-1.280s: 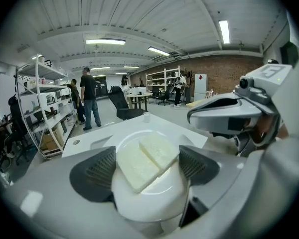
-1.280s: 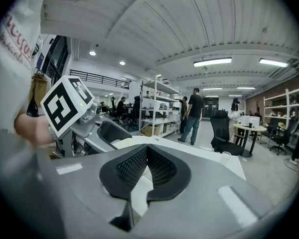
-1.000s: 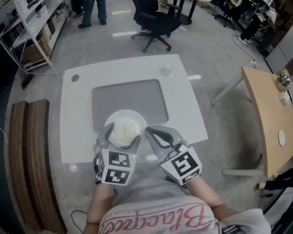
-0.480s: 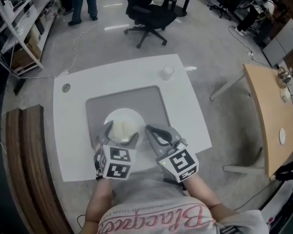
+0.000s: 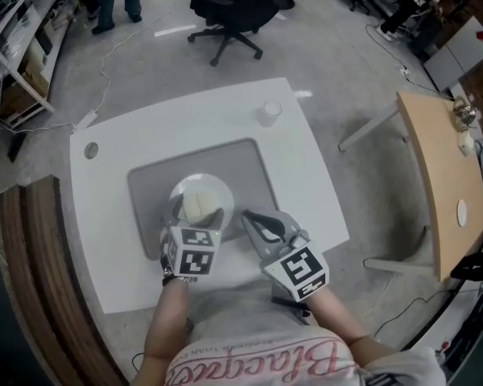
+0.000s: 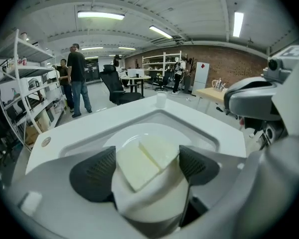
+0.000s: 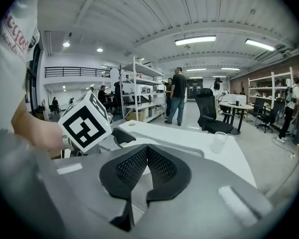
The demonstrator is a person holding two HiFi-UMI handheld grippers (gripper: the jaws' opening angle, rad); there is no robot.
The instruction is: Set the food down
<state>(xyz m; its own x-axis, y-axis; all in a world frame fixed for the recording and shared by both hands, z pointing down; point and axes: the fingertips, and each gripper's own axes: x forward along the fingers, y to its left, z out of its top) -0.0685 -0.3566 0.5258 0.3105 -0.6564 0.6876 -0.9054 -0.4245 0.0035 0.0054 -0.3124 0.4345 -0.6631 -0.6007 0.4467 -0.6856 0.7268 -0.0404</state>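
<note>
Left gripper [image 6: 147,169] clenches the pale food [image 6: 144,158] at centre frame. I hold it over the white plate [image 6: 124,133], so it can go straight down. Right gripper [image 7: 145,166] hangs lower right, pinched shut on nothing, clear of the drop.

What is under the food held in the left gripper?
A white plate on the grey mat lies under the food, which is held in the left gripper. Whether the food touches the plate cannot be seen: the food itself covers that spot.
</note>
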